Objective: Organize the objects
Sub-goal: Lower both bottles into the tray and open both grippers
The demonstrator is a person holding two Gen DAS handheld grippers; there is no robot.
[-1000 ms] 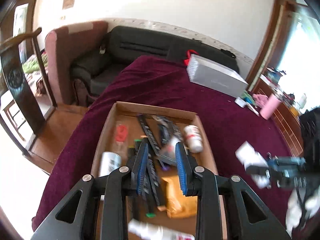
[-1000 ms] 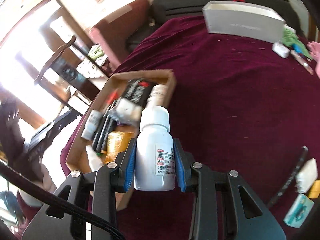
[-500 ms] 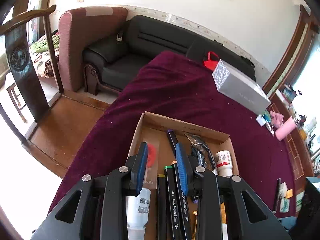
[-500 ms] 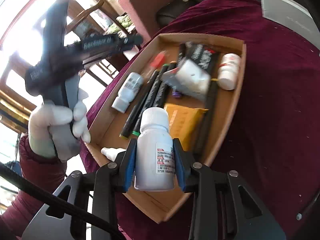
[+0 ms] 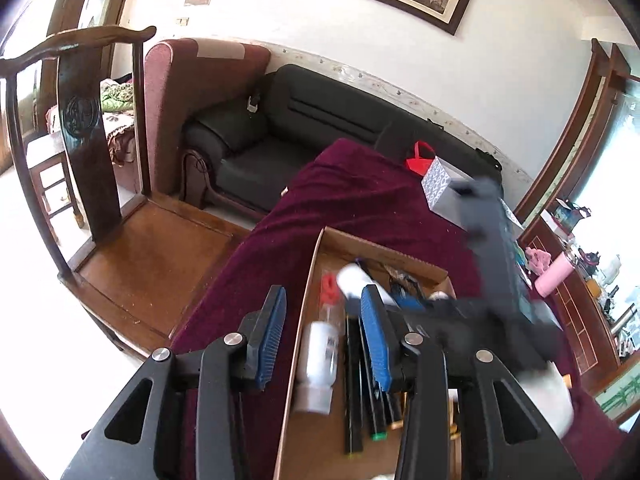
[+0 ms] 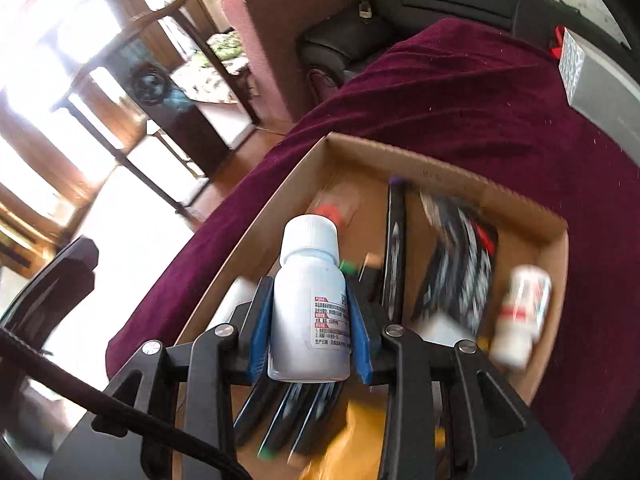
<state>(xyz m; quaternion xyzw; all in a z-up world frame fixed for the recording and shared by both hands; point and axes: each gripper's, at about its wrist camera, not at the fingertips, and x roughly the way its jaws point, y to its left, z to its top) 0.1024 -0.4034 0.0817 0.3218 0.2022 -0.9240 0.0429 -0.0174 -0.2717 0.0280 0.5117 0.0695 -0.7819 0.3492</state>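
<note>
Over the box, centre of the right wrist view: you carry the white bottle [image 6: 310,304] upright, cap toward the top of the frame, above the markers in the cardboard box [image 6: 280,184].
Right tongs: your right gripper [image 6: 310,330] pinches the bottle's body between its blue pads; the hold matches a second ago.
What changed: a second ago the bottle hung over bare cloth beside the box; now it is inside the box's outline, lower centre of the frame.
Left tongs: your left gripper [image 5: 322,338] has just been opening and stands spread with nothing between the pads; it now straddles the box's left wall.
Box contents: black markers [image 5: 360,372], a lying white bottle [image 5: 320,354], another small bottle [image 6: 518,316] at right, an orange packet [image 6: 352,440] at bottom.
Around: maroon tablecloth [image 6: 460,100], grey carton [image 6: 592,80] at upper right.
Meaning: you are likely at the release; a free spot looks scarce, so the bottle may roll.
</note>
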